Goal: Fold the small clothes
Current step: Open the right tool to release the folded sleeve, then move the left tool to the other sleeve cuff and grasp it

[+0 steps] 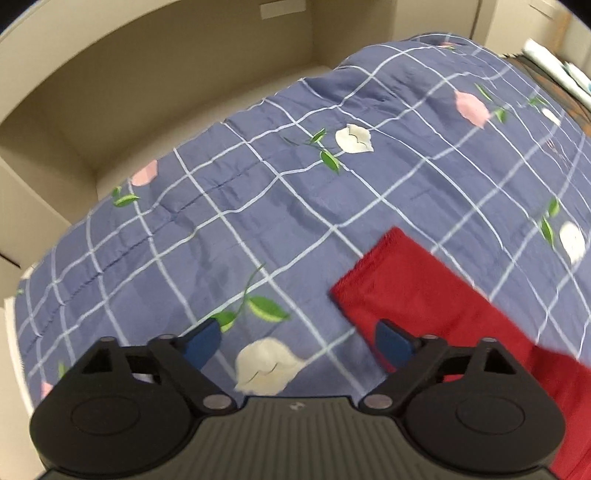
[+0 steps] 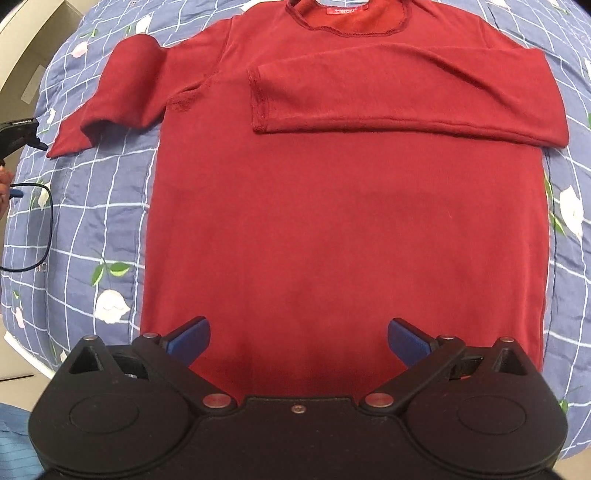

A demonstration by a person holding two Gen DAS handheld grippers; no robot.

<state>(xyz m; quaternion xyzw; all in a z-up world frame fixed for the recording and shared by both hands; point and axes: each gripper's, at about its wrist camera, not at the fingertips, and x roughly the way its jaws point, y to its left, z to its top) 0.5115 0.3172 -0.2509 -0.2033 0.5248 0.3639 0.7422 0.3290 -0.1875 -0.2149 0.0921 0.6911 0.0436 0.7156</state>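
A dark red long-sleeved sweater [image 2: 343, 229] lies flat, front up, on a blue checked quilt [image 2: 85, 229], its collar [image 2: 347, 22] at the far end. One sleeve [image 2: 406, 99] is folded across the chest. The other sleeve [image 2: 110, 96] stretches out to the left, and its cuff end [image 1: 399, 280] shows in the left wrist view. My right gripper [image 2: 298, 341] hangs open above the hem, nothing between its fingers. My left gripper [image 1: 298, 343] is open above the quilt, its right finger [image 1: 393, 345] over the edge of that sleeve.
The flower-printed quilt [image 1: 295, 206] covers a bed. Beige panels [image 1: 147, 81] rise beyond its far-left edge. At the left edge of the right wrist view are the other gripper's black body [image 2: 18, 133], part of a hand [image 2: 3, 192] and a dark cable loop [image 2: 48, 221].
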